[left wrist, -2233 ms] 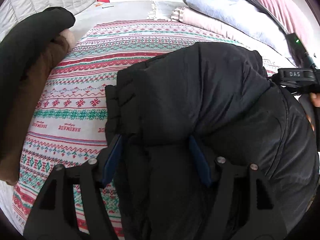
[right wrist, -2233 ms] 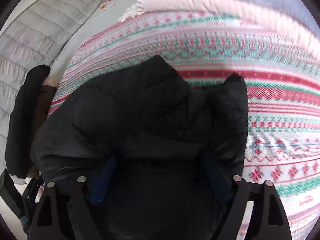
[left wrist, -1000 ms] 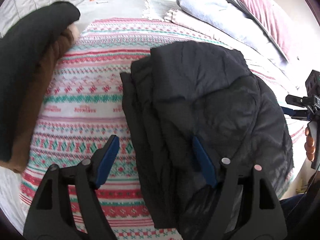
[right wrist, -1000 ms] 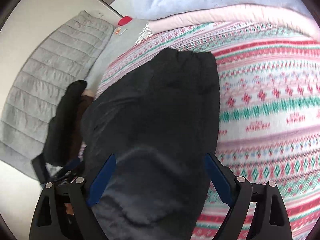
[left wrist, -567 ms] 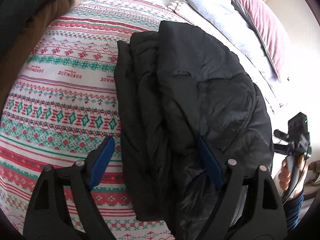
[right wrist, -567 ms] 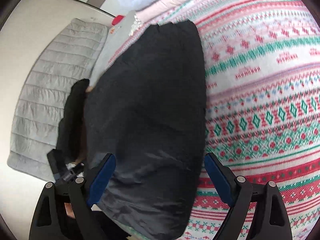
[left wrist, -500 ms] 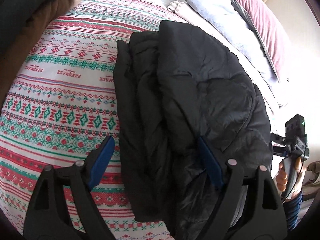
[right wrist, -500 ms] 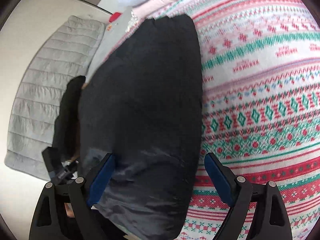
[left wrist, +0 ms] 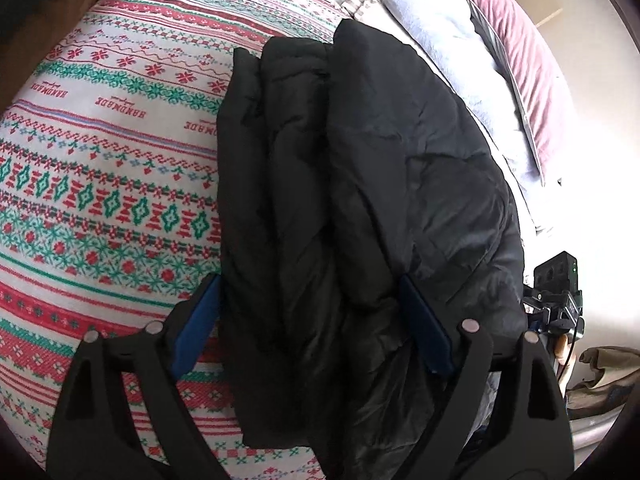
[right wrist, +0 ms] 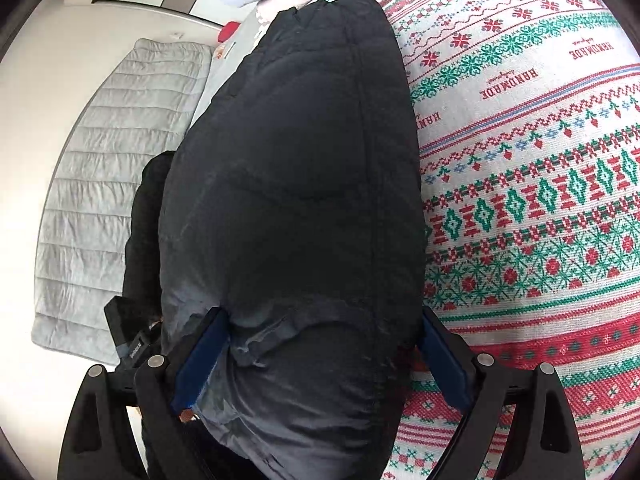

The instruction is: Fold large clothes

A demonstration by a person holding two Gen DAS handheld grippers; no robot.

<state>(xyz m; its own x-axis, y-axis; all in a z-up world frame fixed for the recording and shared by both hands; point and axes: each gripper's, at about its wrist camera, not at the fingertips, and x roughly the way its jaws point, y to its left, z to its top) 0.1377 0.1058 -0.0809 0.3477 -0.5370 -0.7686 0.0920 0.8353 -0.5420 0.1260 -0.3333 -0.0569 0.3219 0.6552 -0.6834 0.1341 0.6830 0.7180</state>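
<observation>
While the black puffer jacket (left wrist: 360, 200) lies folded into a long bundle on the patterned bedspread (left wrist: 100, 184), its near end sits between the fingers of both tools. The left gripper (left wrist: 316, 320) is spreading its jaws, the blue pads standing either side of the bundle's stacked layers without squeezing them. The right gripper (right wrist: 320, 348) stands wide too, its pads flanking the jacket's rounded end; they appear to brush the fabric rather than pinch it, so I judge it released. Padded and slick-shelled, the jacket should be light but springy: folds will likely puff open and slide over one another, so a hold is best taken deep across several layers near a folded edge, not on the loose outer skin. Beyond the left fingertips and to their left, the bedspread repeats the word "HANDMADE", seen upside down; the same word shows past the right fingertips, to their right. No brand can be read on the jacket.
</observation>
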